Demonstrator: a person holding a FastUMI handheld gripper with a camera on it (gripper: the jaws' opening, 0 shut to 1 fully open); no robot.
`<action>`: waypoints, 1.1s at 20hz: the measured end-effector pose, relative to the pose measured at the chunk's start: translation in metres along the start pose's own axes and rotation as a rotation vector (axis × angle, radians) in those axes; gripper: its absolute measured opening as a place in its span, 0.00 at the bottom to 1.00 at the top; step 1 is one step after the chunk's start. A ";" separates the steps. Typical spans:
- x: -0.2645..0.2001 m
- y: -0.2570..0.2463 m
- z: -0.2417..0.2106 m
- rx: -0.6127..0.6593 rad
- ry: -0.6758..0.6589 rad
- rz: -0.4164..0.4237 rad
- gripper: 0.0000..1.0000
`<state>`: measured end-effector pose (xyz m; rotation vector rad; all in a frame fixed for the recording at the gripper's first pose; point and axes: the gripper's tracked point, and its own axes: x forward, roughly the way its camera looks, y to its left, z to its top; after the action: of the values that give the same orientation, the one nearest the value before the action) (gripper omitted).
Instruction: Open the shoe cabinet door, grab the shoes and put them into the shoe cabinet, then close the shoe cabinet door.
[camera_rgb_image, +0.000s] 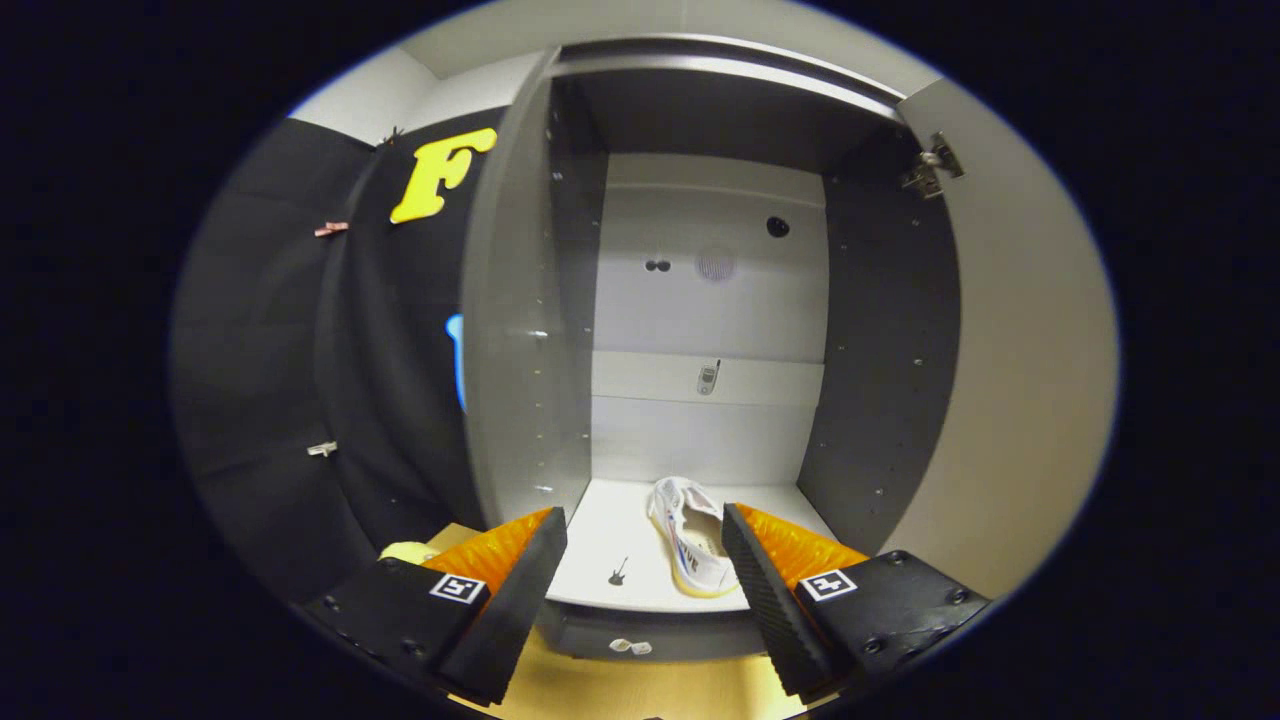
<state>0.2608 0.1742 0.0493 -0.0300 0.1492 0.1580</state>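
With the shoe cabinet (700, 300) as the landmark, the booth's black cloth wall (280, 380) hung to its left, and a pale yellow object (408, 551) lay low on that side, too far behind the fingers to identify. The gripper (645, 545) faced the cabinet's open front, its two fingers spread wide apart and holding nothing. On the cabinet's bottom shelf (620, 545) a white shoe (693, 540) lay on its side, just ahead of the fingers and nearer the right one, which covered part of it. To the cabinet's right the door (1010, 340) stood swung fully open, a hinge (932, 165) showing near its top. Judging by this, the door step was done and one shoe was already inside; the next move would call either for fetching another shoe, if one remained, or for reaching to the door's edge to swing it shut. A small item on the back panel (709, 378) and something pale below the shelf (630, 646) were too small to name.
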 end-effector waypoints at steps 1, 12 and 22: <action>-0.018 0.001 0.004 0.022 -0.012 0.005 0.98; -0.202 -0.030 -0.078 0.151 0.030 -0.030 0.98; -0.323 -0.173 -0.068 0.179 -0.018 -0.069 0.99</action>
<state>-0.0368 -0.0497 0.0339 0.1444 0.1436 0.0758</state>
